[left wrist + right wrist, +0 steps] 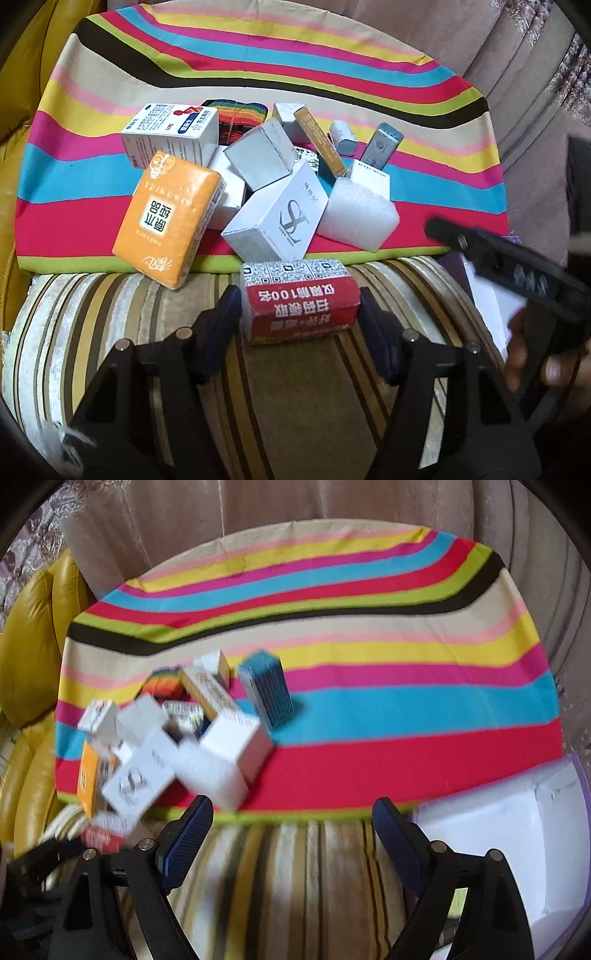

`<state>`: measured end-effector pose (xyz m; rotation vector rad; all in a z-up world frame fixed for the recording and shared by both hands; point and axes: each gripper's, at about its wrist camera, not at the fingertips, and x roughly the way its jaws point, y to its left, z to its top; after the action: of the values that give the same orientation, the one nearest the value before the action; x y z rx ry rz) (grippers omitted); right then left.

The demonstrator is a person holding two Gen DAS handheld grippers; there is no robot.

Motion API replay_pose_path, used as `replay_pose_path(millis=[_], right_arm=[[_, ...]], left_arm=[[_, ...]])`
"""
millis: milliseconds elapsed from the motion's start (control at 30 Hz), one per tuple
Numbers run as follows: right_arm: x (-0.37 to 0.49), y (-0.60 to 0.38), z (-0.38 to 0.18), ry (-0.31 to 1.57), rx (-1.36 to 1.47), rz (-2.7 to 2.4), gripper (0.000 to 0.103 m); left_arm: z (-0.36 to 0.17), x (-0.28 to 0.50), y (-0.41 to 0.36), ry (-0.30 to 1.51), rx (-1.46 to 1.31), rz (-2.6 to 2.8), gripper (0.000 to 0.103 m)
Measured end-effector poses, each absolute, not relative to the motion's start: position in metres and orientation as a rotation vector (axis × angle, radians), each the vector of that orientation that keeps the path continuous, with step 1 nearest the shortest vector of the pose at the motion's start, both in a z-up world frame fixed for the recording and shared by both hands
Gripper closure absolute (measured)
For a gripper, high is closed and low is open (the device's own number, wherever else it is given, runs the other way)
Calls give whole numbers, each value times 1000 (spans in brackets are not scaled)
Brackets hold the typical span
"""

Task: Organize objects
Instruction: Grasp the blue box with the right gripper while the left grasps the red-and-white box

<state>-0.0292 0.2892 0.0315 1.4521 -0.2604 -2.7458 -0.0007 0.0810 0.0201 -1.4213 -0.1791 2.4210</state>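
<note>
A pile of small boxes lies on a striped cloth (258,66): an orange tissue pack (168,218), a white logo box (277,218), a white-and-red medicine box (170,136), a white foam block (358,218) and a blue box (266,690). A red-and-white QR box (299,299) sits between the fingers of my left gripper (299,314), whose jaws stand close on both sides of it. My right gripper (291,834) is open and empty, right of the pile; it also shows in the left wrist view (498,258).
A white container with a purple rim (517,834) sits at the right by my right gripper. The cloth lies on a striped sofa cushion (110,314). A yellow leather cushion (29,657) stands at the left, curtains behind.
</note>
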Motion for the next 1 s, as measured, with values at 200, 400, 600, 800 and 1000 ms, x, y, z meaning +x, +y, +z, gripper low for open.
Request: replay_pose_path(millis=[200, 400, 600, 800, 1000], right_arm=[[-67, 280, 45, -141, 1300, -2810, 14], [-98, 268, 42, 24, 1248, -2783, 14], [-116, 265, 35, 114, 1236, -2757, 16], [-125, 269, 31, 172, 1228, -2703, 28], [-134, 272, 20, 181, 1272, -2595, 62]], left_arm=[[20, 2, 76, -241, -1377, 2409, 37], [26, 6, 68, -305, -1296, 2403, 37], [34, 12, 68, -308, -1206, 2420, 37], [33, 9, 68, -315, -1210, 2416, 37], [33, 9, 69, -305, -1207, 2422, 37]])
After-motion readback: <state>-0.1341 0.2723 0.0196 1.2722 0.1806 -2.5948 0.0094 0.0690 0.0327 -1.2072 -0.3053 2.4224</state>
